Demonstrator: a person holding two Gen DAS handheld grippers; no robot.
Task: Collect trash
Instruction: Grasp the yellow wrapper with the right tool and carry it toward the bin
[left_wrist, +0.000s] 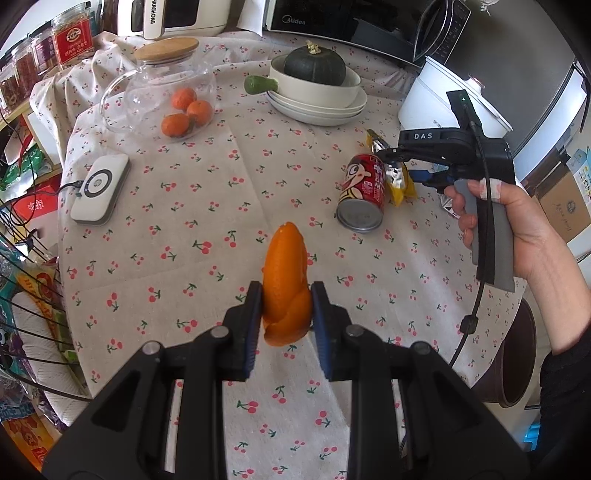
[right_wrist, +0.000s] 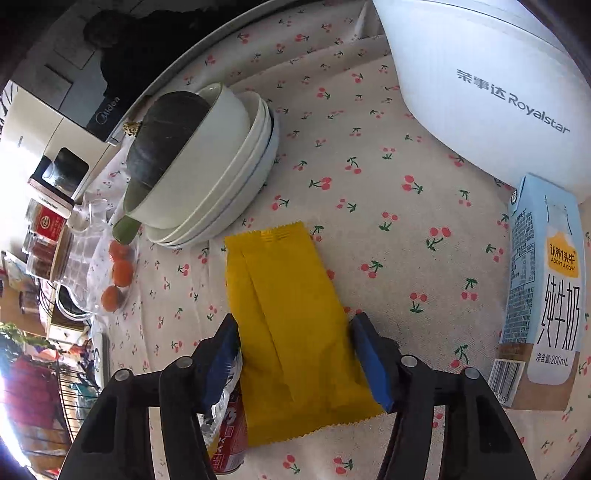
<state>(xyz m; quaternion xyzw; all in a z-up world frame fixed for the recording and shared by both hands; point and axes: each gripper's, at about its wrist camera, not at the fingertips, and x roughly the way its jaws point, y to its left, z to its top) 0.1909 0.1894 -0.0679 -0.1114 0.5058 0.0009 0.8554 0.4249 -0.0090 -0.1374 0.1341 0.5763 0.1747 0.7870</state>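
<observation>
Orange peel (left_wrist: 286, 284), curled into a cone, is pinched between the pads of the left gripper (left_wrist: 286, 314), lifted clear of the cloth, probably so it can be carried off as trash. The right gripper (right_wrist: 295, 354) angles down over a yellow snack wrapper (right_wrist: 291, 332) lying flat on the table. Its jaws stand partly open, one on each side of the wrapper; the left pad seems to touch its edge, the right stands apart, so nothing is gripped yet. A tipped red drink can (left_wrist: 364, 194) lies just beside the wrapper, a milk carton (right_wrist: 543, 295) farther right.

A cherry-print tablecloth (left_wrist: 221, 166) covers the round table, crowded with a glass jar of tangerines (left_wrist: 166, 88), stacked white dishes (left_wrist: 317, 99) holding a dark green squash (left_wrist: 314, 62), and a white Royalstar cooker (right_wrist: 480, 81). A microwave stands behind.
</observation>
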